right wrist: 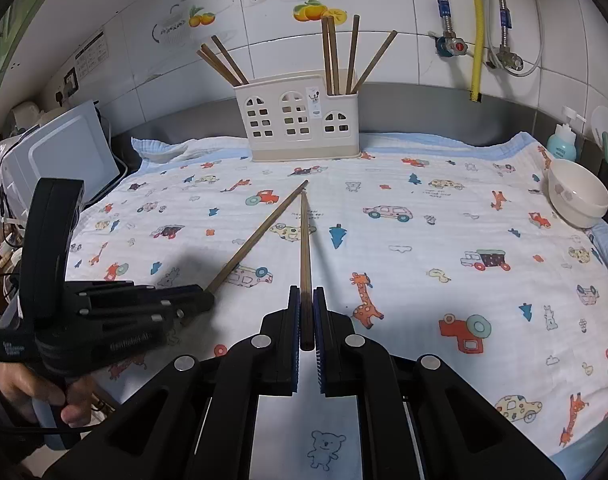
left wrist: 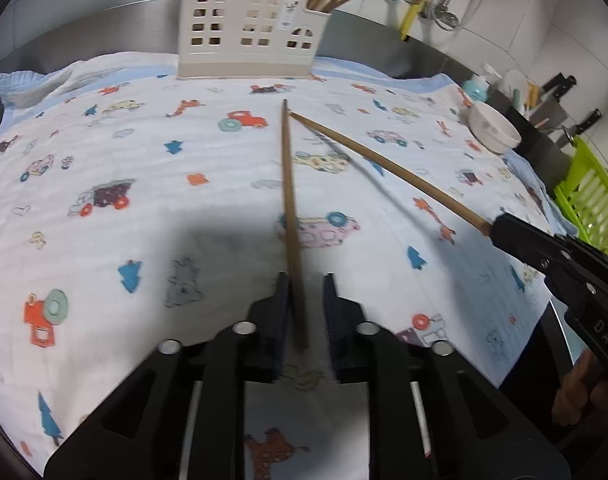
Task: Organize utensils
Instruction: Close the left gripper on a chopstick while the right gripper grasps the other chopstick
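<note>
a steel counter (right wrist: 424, 112) carries a printed cloth (right wrist: 424, 240) spread across it; on the cloth stand a cream house-shaped holder (right wrist: 299, 124) at the back and a white bowl (right wrist: 578, 200) at the right edge, well apart.

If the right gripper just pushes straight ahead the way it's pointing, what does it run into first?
Probably the cloth: the right gripper, shut on a chopstick, angles downward, so the chopstick's tip would meet it before the chopstick holder. Depth is uncertain.

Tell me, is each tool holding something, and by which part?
The right tool clamps one chopstick near its thick end. The left tool has the other chopstick between its jaws near the thick end, touching one pad, a gap at the other.
</note>
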`<state>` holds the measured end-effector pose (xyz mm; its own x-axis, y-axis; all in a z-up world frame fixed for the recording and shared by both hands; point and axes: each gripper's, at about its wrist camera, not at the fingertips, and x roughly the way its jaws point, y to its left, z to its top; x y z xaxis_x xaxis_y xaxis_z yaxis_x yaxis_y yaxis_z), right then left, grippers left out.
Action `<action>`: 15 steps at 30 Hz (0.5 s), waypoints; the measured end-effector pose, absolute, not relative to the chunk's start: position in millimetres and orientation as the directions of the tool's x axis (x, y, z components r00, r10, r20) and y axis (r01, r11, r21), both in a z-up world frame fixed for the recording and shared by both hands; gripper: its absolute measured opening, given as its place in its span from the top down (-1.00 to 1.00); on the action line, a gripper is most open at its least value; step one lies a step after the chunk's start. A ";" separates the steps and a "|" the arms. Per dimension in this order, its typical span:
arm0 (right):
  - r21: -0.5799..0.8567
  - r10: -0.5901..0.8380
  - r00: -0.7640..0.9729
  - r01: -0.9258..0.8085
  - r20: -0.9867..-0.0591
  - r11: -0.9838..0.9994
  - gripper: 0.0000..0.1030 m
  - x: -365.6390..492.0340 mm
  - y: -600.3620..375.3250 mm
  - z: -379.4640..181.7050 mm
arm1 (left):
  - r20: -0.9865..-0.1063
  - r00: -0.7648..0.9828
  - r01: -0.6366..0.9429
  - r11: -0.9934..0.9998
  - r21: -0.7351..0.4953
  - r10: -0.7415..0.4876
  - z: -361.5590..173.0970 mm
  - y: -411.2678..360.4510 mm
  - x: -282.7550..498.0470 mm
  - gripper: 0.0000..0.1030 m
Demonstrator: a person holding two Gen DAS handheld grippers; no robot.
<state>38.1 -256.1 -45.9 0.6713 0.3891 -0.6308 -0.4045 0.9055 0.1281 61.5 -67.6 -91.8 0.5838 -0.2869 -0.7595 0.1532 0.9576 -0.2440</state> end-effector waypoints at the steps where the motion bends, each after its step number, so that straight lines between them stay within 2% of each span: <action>1: 0.128 0.389 0.671 -0.405 -0.631 0.905 0.87 38.5 -256.1 -45.6 | -0.759 0.590 0.156 0.962 -0.225 -0.274 -92.1 -70.9 61.1 0.58; 4: 0.129 0.390 0.675 -0.404 -0.626 0.906 0.87 37.9 -256.1 -44.6 | -0.757 0.596 0.154 0.964 -0.218 -0.267 -93.2 -71.7 63.2 0.61; 7: 0.128 0.391 0.678 -0.405 -0.622 0.905 0.87 38.4 -256.5 -42.9 | -0.758 0.612 0.160 0.974 -0.162 -0.226 -94.2 -72.8 65.0 0.86; 11: 0.120 0.392 0.684 -0.410 -0.615 0.904 0.87 38.3 -255.9 -38.0 | -0.751 0.615 0.164 0.971 -0.174 -0.239 -90.1 -65.7 65.8 0.88; 15: 0.110 0.402 0.695 -0.425 -0.596 0.898 0.87 39.7 -257.2 -24.3 | -0.708 0.660 0.168 0.968 -0.186 -0.250 -69.6 -53.0 63.2 0.88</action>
<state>39.7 -257.2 -24.3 0.6948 0.4020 -0.5964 -0.4255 0.8983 0.1098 63.2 -53.0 -69.6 0.6600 -0.2505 -0.7083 0.1676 0.9681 -0.1862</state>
